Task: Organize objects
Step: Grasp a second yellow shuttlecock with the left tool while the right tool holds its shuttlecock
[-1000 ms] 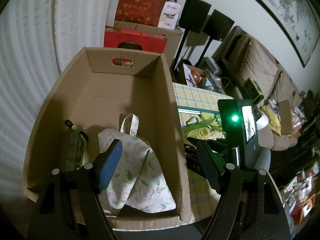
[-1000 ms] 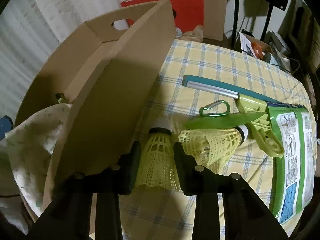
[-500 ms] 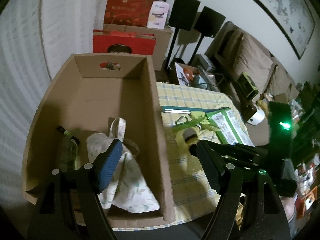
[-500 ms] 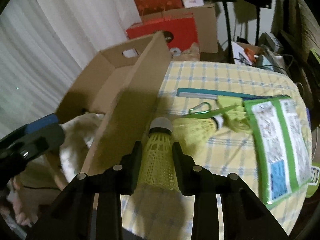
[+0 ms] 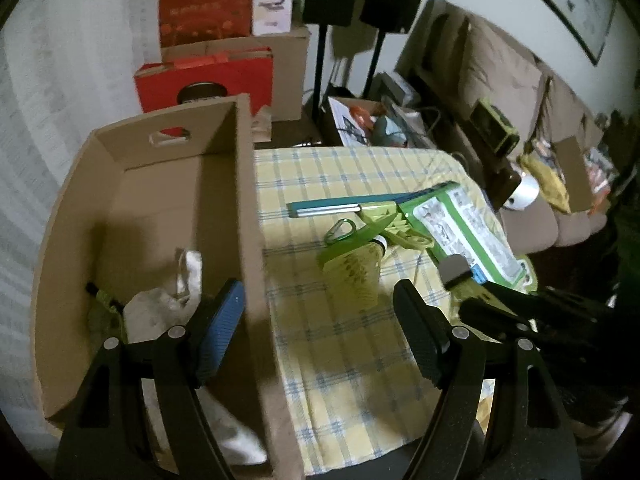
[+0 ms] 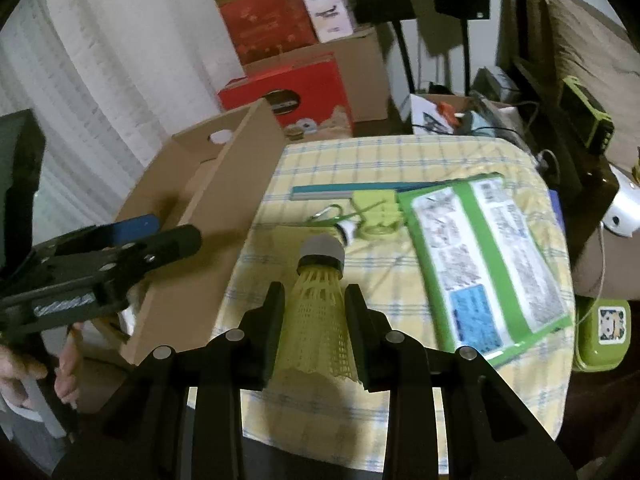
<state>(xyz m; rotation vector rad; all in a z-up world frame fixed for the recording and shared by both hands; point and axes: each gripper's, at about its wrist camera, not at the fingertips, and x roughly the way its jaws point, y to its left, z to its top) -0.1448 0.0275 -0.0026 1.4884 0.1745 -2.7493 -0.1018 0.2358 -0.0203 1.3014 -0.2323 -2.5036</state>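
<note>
**Yellow shuttlecock pinched above the checked table**

A cardboard box (image 5: 168, 216) stands along the left edge of the table (image 6: 400, 160), which wears a yellow checked cloth. A green-bordered packet (image 6: 484, 256) lies toward the table's right edge. The left gripper (image 5: 320, 332) hangs with its jaws spread and empty, straddling the box's right wall. The right gripper (image 6: 314, 320) pinches a yellow shuttlecock (image 6: 320, 312) by its skirt, cork end pointing away, above the table's near edge. A second shuttlecock (image 5: 356, 272) lies mid-table.
</note>
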